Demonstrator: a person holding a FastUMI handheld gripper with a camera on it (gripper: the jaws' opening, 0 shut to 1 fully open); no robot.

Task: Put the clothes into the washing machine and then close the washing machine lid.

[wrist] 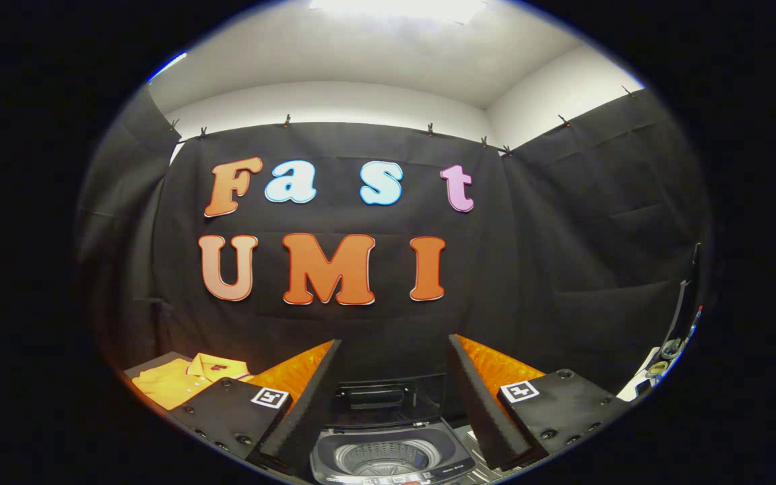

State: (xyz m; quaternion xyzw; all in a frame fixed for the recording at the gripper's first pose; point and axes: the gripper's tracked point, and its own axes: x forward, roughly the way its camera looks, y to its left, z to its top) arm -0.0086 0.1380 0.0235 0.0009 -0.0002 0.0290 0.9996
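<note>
The yellow shirt (182, 380) is lying folded, collar up, on a dark surface (149, 367) at about ten o'clock from the gripper (395, 384), off beyond the outside of the left finger and well apart from both fingers. Nothing is touching it yet. The washing machine (391, 455) is sitting at six o'clock, low between the fingers and just ahead of them, with its lid (388, 397) standing raised at the back and the metal drum (382, 458) showing open below. So the load is waiting to one side and the mouth of the machine is already clear.

The gripper is hovering with its fingers spread wide and holding nothing, the gap between them framing the machine, not the garment.

By my reading, the step in hand is the pickup, which is not yet begun. To do it well, the gripper is going to need swinging toward ten o'clock until the shirt sits between the fingers, then lowering onto a thick part of the fold, such as near the collar, so both fingers are pinching several layers at once. A shallow bite on a single layer is likely to let the cloth unfold and trail over the rim.
</note>
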